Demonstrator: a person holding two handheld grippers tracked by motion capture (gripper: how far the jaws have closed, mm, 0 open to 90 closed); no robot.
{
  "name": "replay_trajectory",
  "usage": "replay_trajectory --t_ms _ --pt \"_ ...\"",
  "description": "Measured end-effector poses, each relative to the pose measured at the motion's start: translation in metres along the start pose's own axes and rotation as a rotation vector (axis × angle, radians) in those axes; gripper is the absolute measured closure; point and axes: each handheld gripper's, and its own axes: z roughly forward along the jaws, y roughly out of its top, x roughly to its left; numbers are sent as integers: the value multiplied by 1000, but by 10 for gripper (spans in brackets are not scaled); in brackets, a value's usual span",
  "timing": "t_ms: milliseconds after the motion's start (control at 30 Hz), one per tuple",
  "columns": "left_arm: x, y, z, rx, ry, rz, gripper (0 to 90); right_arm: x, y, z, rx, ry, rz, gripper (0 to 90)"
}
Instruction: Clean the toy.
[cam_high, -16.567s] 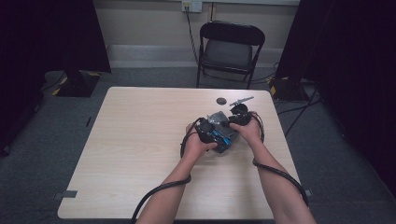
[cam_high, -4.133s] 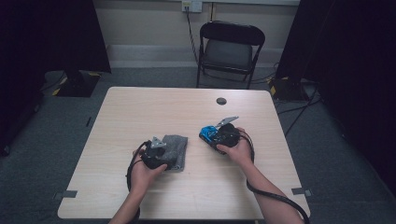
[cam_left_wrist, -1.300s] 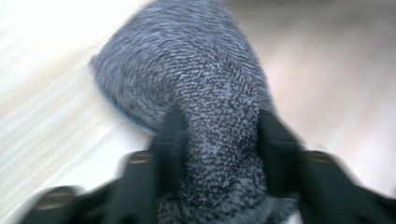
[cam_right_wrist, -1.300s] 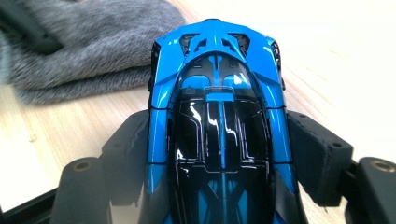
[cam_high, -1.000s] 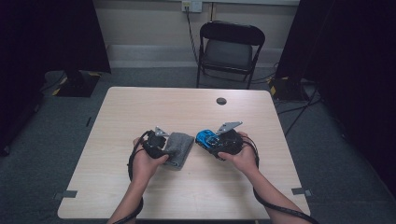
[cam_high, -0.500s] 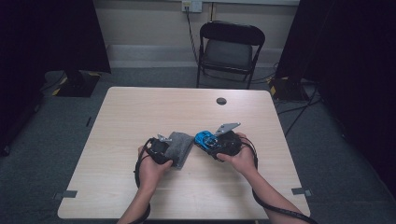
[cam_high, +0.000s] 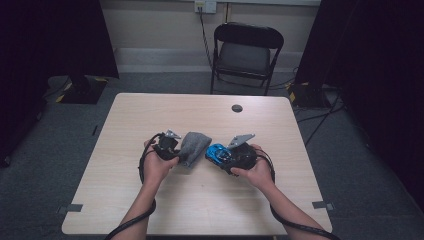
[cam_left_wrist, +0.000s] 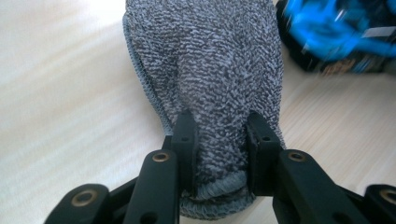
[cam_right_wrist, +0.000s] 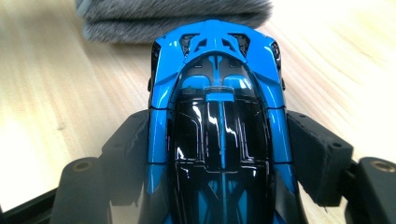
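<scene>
Cloth (cam_high: 194, 146) lies just left of the car (cam_high: 217, 153) at mid-table, gathered between the left gripper's (cam_left_wrist: 219, 154) jaws, which have just been closing and now pinch it near its hemmed end. Car sits clamped across its flanks in the right gripper (cam_right_wrist: 219, 154), nose toward the cloth, almost touching it. Judgement: the step is wiping the car. Best to keep the car braced low against the table (cam_high: 280, 125), hold the cloth firmly so it cannot slip, and stroke lightly along the glossy roof.
</scene>
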Motion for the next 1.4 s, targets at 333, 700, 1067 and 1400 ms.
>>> replay_trajectory --t_ms 333,700,1067,1400 --pt "-8 21 1 61 -45 81 695 5 4 -4 -17 4 -21 284" --pt "-16 27 5 101 -98 153 703 2 5 -8 -25 -6 -21 284" --pt "-20 20 1 106 -166 194 707 -14 6 -10 -17 -47 6 283" --pt "-23 9 -2 86 -187 187 707 -24 6 -10 -17 -69 36 284"
